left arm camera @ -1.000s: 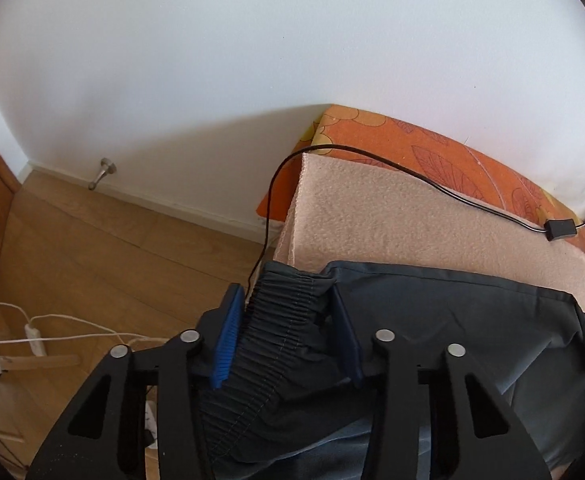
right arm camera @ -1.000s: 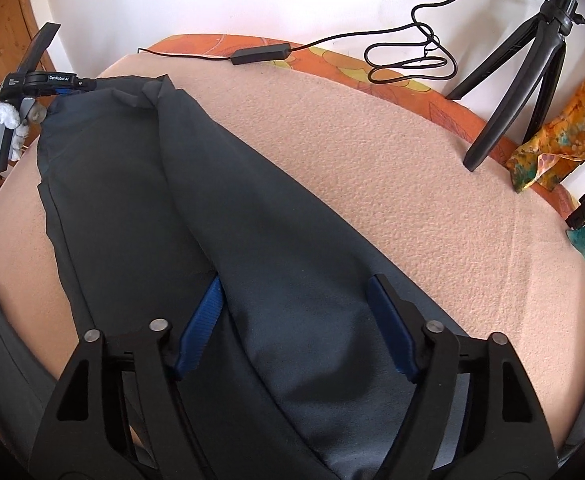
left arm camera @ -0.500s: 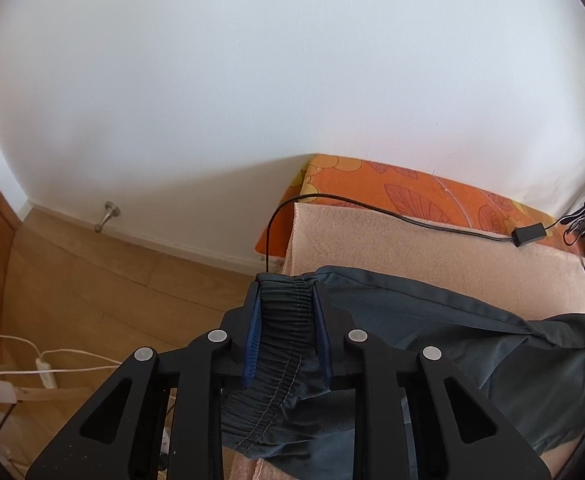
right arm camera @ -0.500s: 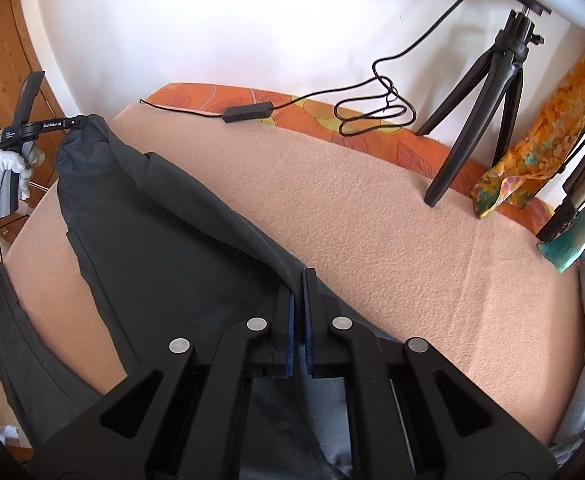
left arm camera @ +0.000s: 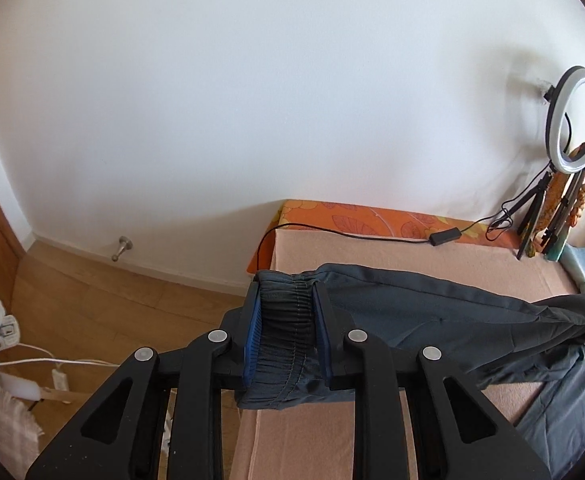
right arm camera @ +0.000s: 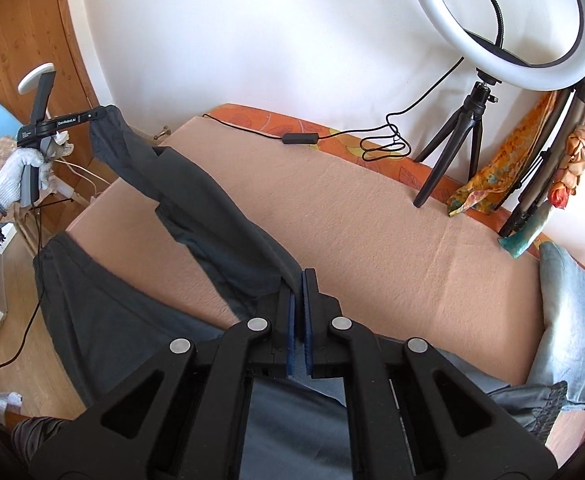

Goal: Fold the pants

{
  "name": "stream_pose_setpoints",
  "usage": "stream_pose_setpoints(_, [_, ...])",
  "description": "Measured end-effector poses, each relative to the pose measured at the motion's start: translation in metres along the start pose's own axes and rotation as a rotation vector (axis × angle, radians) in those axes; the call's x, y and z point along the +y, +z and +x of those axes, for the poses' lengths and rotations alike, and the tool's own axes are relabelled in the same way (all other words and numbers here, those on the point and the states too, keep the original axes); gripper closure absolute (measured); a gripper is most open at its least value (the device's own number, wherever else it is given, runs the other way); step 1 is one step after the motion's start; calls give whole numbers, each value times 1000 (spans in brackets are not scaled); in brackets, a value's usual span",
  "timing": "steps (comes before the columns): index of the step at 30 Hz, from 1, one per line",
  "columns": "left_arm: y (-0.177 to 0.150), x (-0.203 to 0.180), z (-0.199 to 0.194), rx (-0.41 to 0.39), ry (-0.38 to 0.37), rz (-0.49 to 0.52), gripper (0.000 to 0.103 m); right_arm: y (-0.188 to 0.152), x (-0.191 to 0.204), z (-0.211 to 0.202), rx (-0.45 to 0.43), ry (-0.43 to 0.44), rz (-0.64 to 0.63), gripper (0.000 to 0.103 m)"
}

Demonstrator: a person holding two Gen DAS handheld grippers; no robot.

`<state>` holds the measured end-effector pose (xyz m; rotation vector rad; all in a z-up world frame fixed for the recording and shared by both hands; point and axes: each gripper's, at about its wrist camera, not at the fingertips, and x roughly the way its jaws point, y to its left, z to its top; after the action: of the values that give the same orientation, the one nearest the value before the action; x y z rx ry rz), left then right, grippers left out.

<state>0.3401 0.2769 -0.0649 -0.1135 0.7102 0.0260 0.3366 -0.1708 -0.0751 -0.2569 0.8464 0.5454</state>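
Dark grey pants (left arm camera: 432, 304) hang stretched above a bed with a peach blanket (left arm camera: 372, 252). My left gripper (left arm camera: 286, 300) is shut on the gathered elastic waistband (left arm camera: 286, 328) at the bed's left end. My right gripper (right arm camera: 301, 280) is shut on the leg fabric of the pants (right arm camera: 220, 220) further along. In the right wrist view the left gripper (right arm camera: 92, 114) holds the waistband high at the far left, in a white-gloved hand (right arm camera: 16, 176). The rest of the pants (right arm camera: 104, 320) drapes over the bed's near edge.
A ring light on a tripod (right arm camera: 504, 20) stands at the bed's back right, with a black cable (right arm camera: 300, 138) along the orange mattress edge (right arm camera: 272, 118). A light blue cloth (right arm camera: 572, 300) lies at right. Wooden floor and white cables (left arm camera: 52, 360) lie to the left.
Both grippers closed on the pants and lifted them off the blanket. The waistband end and the leg section now hang raised and stretched between the two grippers.
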Motion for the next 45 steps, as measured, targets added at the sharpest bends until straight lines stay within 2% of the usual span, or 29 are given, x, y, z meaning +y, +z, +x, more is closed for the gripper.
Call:
stream_pose_setpoints(5, [-38,-5,-49,-52,-21,23,81,-42,32,-39,11,12,-28,99])
stream_pose_setpoints(8, [-70,-8,-73,-77,-52,21,81,-68,50,-55,27,21,-44,99])
stream_pose_setpoints(11, [-106,-10,-90,-78,-46,45,81,-97,66,-63,50,32,-60,99])
stream_pose_setpoints(16, [-165,-3,-109,-51,-79,-6,81,-142,83,-61,98,50,-57,99])
stream_pose_setpoints(19, [-195,6,-120,-31,-74,-25,81,-164,88,-54,129,59,-50,99])
stream_pose_setpoints(28, [-260,9,-137,60,-68,-47,76,-197,86,-41,146,69,-36,99])
stream_pose_setpoints(30, [-272,11,-142,85,-81,-86,73,-201,85,-41,142,76,-32,99])
stream_pose_setpoints(33, [-283,17,-150,86,-146,-179,70,-205,85,-38,134,80,-33,99])
stream_pose_setpoints(35, [-287,20,-154,80,-200,-263,64,-206,85,-37,129,88,-25,99])
stream_pose_setpoints(40, [-304,29,-171,47,-216,-422,64,-210,82,-38,116,100,-16,99])
stream_pose_setpoints(45, [-314,40,-177,41,-292,-619,64,-211,78,-36,120,98,-4,99])
